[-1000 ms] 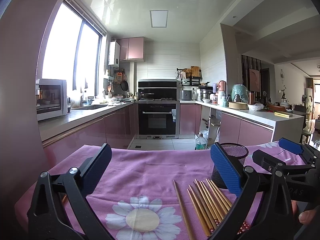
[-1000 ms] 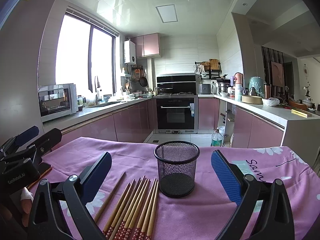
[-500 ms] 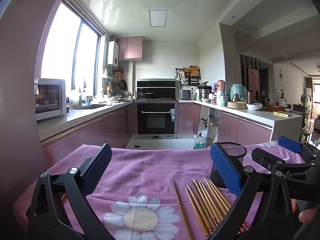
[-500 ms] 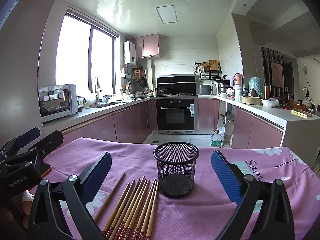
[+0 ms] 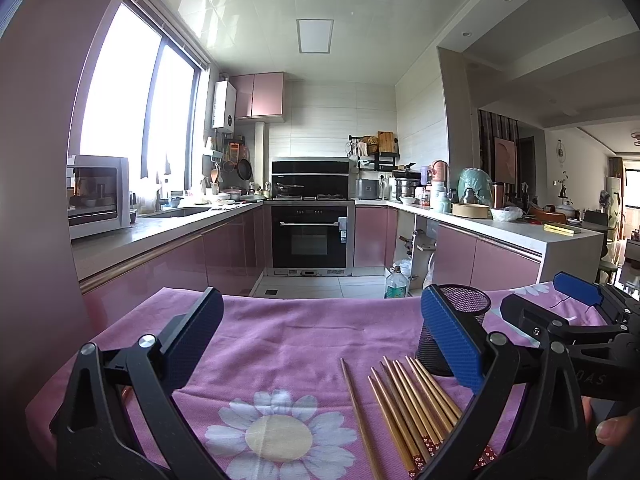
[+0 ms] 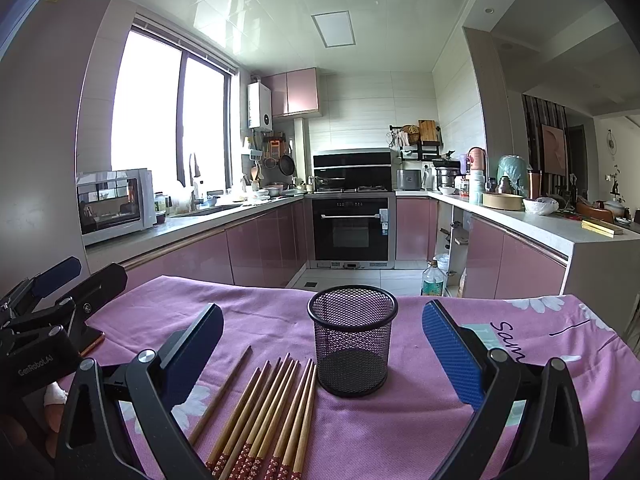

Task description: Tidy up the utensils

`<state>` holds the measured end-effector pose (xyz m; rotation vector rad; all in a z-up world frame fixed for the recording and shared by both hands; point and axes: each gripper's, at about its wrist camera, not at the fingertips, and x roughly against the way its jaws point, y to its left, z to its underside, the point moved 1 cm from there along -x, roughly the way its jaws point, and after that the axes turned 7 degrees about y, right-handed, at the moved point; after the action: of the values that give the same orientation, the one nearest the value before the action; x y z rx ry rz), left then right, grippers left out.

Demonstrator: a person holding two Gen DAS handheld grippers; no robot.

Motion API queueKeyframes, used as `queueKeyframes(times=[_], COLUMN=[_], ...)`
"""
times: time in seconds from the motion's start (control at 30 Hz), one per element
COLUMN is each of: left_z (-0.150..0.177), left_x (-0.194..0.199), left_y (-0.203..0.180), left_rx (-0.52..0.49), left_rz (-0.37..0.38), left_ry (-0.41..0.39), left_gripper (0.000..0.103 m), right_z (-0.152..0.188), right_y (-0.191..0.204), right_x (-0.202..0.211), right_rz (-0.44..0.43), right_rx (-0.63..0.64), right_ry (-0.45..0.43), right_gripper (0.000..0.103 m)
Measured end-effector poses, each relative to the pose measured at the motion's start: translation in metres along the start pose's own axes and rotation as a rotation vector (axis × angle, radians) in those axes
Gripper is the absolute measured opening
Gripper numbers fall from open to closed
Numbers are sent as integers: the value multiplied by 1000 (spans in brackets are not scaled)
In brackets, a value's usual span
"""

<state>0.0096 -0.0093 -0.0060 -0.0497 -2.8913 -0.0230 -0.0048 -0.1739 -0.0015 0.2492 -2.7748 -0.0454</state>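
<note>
Several wooden chopsticks [image 6: 272, 412] lie side by side on the pink flowered tablecloth [image 6: 400, 420], just left of an empty black mesh cup [image 6: 352, 340]. One chopstick [image 6: 224, 388] lies apart to their left. My right gripper [image 6: 322, 344] is open and empty, above the cloth in front of the cup. My left gripper [image 5: 320, 336] is open and empty, left of the chopsticks [image 5: 412, 404]; the cup [image 5: 452, 328] is partly hidden behind its right finger [image 5: 448, 340]. Each gripper shows at the edge of the other's view.
The table's far edge [image 6: 280, 284] drops to a kitchen floor with a green bottle [image 6: 432, 280]. A thin orange-edged object [image 6: 94, 344] lies on the cloth at the left. Counters, an oven and a microwave stand beyond.
The left wrist view has shifted slightly; both grippers stay open and the chopsticks and cup have not moved.
</note>
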Motion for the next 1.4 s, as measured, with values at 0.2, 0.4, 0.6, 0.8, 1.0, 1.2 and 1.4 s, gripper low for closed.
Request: queueKeyframes(times=[0.2,0.4,0.6,0.8,1.0,1.2,1.4], left_z=[0,-1,-1,-1,0,0,2], left_x=[1,0,0,0,-1,0,0], left_y=[-1,-1,-1,-2,-1,-2,-2], left_rx=[0,0,0,0,2,1,2], left_rz=[5,9,9,9,11,13,15], left_ry=[4,5,6,6,9,11,14], left_gripper=[97,97,97,97,97,97,97], right_z=[0,-1,-2,-2,-3,-3,-3], right_y=[0,1,2,2,2,3,3], right_x=[0,1,3,3,2,2,2], right_rz=[1,0,1,3,1,0,1], right_rx=[0,0,0,0,0,-2,0], right_ry=[-1,-3,-5,-6,-5,-5,-4], right_gripper=[96,96,96,96,96,96,96])
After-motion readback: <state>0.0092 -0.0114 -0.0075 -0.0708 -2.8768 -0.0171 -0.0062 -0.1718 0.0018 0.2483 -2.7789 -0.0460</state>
